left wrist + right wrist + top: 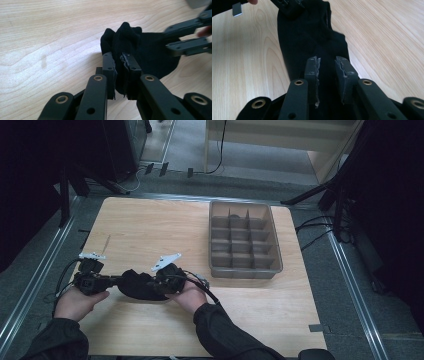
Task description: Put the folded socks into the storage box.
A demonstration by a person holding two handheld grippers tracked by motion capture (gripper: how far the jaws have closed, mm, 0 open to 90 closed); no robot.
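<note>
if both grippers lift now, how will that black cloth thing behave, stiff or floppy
Probably floppy: the black cloth bunches into soft folds where the left gripper pinches it, so its middle would likely sag between that and the right gripper. It looks thin and knit, so likely light. Its ribbed surface suggests it will not slip easily from the jaws.

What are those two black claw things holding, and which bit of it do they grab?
A black sock. The left hand-held gripper pinches a bunched fold at one end; the right hand-held gripper pinches the other end, with the sock between them.
</note>
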